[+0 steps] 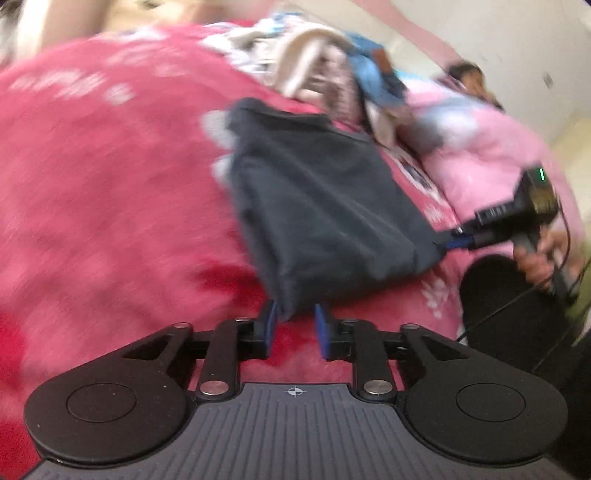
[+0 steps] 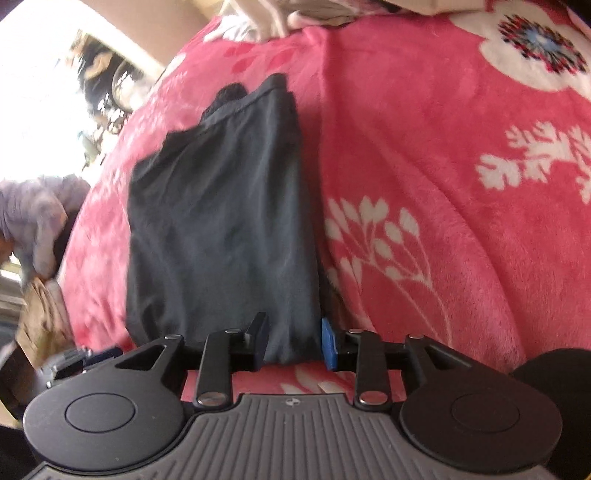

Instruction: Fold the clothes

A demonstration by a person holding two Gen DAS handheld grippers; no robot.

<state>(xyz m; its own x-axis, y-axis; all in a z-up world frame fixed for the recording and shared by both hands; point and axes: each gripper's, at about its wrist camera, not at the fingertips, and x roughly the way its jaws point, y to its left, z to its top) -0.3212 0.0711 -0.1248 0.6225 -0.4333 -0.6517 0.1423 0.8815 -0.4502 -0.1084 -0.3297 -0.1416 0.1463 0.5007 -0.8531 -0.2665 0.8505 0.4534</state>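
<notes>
On pink floral blanket (image 2: 424,155), dark garment (image 2: 221,221).

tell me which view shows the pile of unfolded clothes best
The left wrist view: the pile of unfolded clothes sits beyond the dark garment, showing cream, blue and patterned pieces, though blurred. The right wrist view catches only a pale sliver of the pile at its top edge.

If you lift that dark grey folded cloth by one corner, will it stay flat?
Probably not. The dark grey folded cloth looks soft, its edges already sagging on the fluffy pink flowered blanket, so it would likely droop and unfold. It seems thin, so probably light.
</notes>
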